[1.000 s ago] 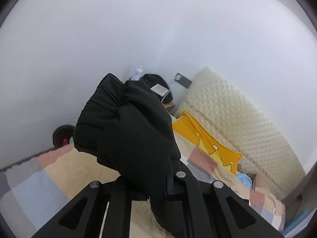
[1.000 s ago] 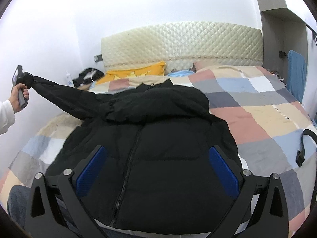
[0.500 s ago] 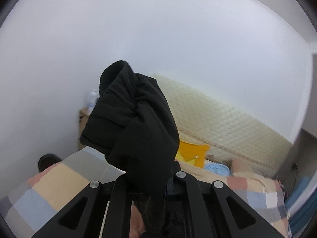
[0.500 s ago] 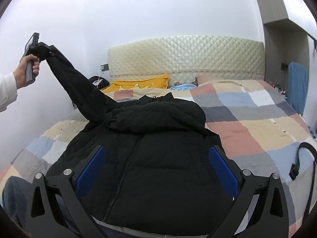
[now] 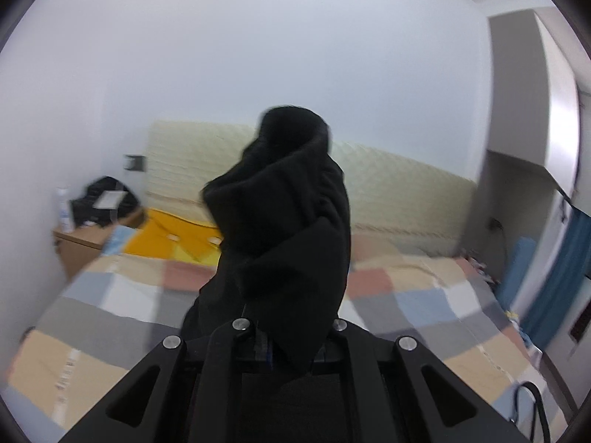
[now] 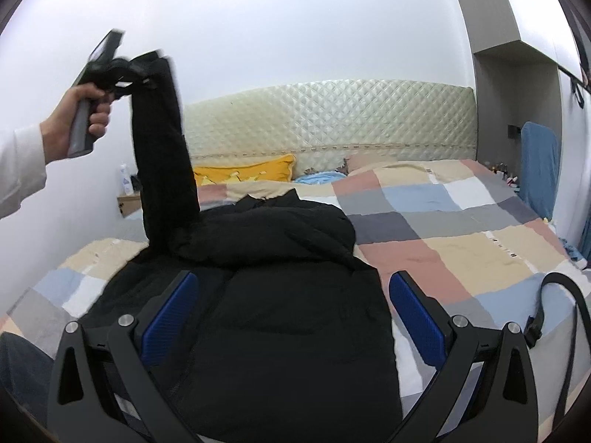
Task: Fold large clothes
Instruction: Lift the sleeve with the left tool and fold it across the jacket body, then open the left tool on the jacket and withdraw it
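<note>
At the bottom of my right view, the right gripper (image 6: 291,317) hangs wide open over the black jacket (image 6: 280,313) spread mid-frame on the checked bed (image 6: 461,236). Upper left, my left gripper (image 6: 142,74), clamped on the sleeve (image 6: 162,170), has swung it up from outstretched to nearly vertical, ready, I judge, to fold inward.

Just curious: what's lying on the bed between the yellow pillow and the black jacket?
In the right wrist view, only checked bedspread separates the yellow pillow from the black jacket collar.
</note>
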### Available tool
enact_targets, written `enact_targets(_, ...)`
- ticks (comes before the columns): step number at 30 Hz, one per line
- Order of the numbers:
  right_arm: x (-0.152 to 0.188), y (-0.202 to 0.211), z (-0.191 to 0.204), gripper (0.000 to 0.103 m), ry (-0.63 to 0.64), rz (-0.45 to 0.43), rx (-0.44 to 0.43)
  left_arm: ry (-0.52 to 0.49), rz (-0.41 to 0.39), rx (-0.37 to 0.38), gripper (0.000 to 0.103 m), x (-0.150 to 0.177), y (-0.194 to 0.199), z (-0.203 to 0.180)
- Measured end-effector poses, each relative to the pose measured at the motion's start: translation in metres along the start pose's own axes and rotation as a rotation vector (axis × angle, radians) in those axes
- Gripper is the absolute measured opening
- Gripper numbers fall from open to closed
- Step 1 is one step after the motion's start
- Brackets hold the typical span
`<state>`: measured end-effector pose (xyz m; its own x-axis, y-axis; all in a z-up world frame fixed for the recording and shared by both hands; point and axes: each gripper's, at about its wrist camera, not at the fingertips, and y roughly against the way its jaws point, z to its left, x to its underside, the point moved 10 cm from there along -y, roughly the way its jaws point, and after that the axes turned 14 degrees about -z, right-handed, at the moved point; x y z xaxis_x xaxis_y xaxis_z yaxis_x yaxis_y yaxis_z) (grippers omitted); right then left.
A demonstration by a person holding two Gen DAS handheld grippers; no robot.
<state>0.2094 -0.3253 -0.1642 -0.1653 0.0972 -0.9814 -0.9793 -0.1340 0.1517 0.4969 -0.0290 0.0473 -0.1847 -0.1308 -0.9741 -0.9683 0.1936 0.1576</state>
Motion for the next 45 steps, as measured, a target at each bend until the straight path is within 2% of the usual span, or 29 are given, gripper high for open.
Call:
enact_targets(3,0.008,-0.007,-0.009,0.103,-0.083,0.027,0.001,0.005,0.030,0.067,0.009,0.032,-0.019,-0.043)
enact_targets(5,0.010,-0.008,-0.012,0.103,-0.093,0.025,0.005,-0.018,0.057,0.102,0.009,0.059,-0.040,-0.071)
enact_targets(8,0.015,-0.011,-0.021,0.103,-0.091,0.031,0.038,-0.041,0.112,0.170,0.009,0.108,-0.069,-0.123)
enact_targets(11,0.019,-0.016,-0.031,0.103,-0.141,0.040,0.050,-0.061,0.174,0.207,0.009,0.157,-0.091,-0.152)
enact_targets(19,0.039,-0.039,-0.032,0.103,-0.156,0.101,0.040,-0.117,0.305,0.237,0.009,0.294,-0.121,-0.185)
enact_targets(22,0.044,-0.043,-0.034,0.103,-0.189,0.126,0.019,-0.127,0.339,0.237,0.010,0.332,-0.135,-0.180)
enact_targets(25,0.040,-0.038,-0.054,0.103,-0.219,0.087,0.075,-0.154,0.326,0.229,0.010,0.349,-0.144,-0.176)
enact_targets(27,0.043,-0.040,-0.062,0.103,-0.252,0.091,0.095,-0.168,0.320,0.213,0.011,0.360,-0.151,-0.174)
enact_targets(31,0.055,-0.050,-0.053,0.103,-0.251,0.141,0.071,-0.203,0.314,0.175,0.015,0.378,-0.158,-0.174)
enact_targets(35,0.059,-0.054,-0.043,0.103,-0.205,0.151,0.062,-0.237,0.317,0.151,0.016,0.377,-0.158,-0.174)
enact_targets(39,0.061,-0.055,-0.048,0.103,-0.199,0.153,0.079,-0.250,0.357,0.140,0.021,0.372,-0.151,-0.175)
enact_targets(42,0.062,-0.054,-0.056,0.103,-0.179,0.148,0.127,-0.294,0.410,0.152,0.035,0.370,-0.138,-0.177)
enact_targets(44,0.059,-0.052,-0.060,0.103,-0.162,0.136,0.149,-0.357,0.419,0.155,0.053,0.365,-0.125,-0.179)
enact_targets(45,0.059,-0.051,-0.063,0.103,-0.157,0.135,0.160,-0.377,0.417,0.155,0.057,0.361,-0.119,-0.180)
